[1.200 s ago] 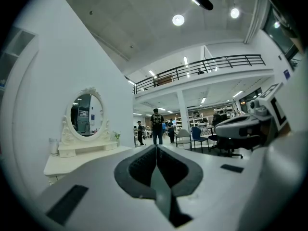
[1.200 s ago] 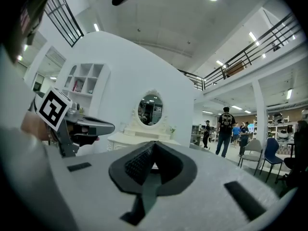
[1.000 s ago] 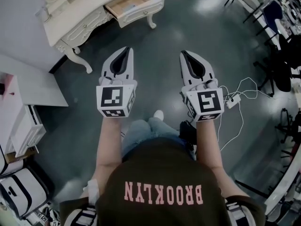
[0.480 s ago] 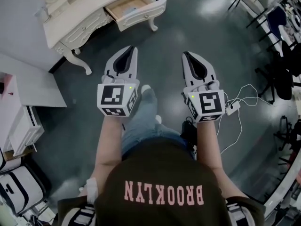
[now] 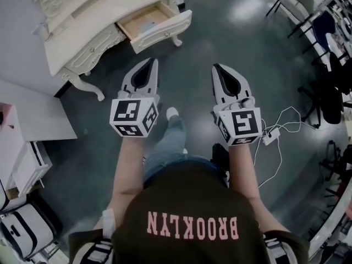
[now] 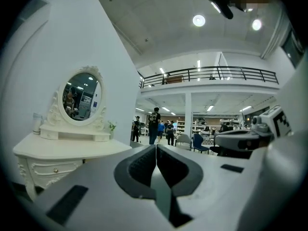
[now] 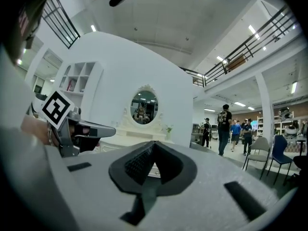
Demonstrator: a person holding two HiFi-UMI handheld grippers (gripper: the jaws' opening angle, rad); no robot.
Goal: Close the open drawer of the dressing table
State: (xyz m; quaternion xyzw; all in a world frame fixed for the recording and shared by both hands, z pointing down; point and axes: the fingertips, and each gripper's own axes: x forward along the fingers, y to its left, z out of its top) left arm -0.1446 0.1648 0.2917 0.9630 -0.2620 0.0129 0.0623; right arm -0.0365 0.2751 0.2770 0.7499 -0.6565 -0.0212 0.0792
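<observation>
The cream dressing table (image 5: pixel 93 23) stands at the top left of the head view, its drawer (image 5: pixel 157 23) pulled out and showing a wooden bottom. My left gripper (image 5: pixel 153 62) is held level over the floor, a short way in front of the drawer, shut and empty. My right gripper (image 5: pixel 215 67) is level beside it, to the right of the drawer, also shut with nothing in it. In the left gripper view the table top (image 6: pixel 72 148) and its oval mirror (image 6: pixel 82 96) lie left of the closed left gripper (image 6: pixel 155 146). The right gripper view shows the mirror (image 7: pixel 143 105) past the right gripper (image 7: pixel 153 143).
A white cabinet (image 5: pixel 38 103) stands along the left wall, with bags (image 5: pixel 22 230) below it. A white cable and adapter (image 5: pixel 272 120) lie on the dark floor at the right. Chairs (image 5: pixel 324 26) crowd the right edge. People (image 6: pixel 155 124) stand far off in the hall.
The person has stepped forward, one foot now ahead. Both grippers have moved toward the dressing table, which sits lower and closer in the head view. Both stay shut.
</observation>
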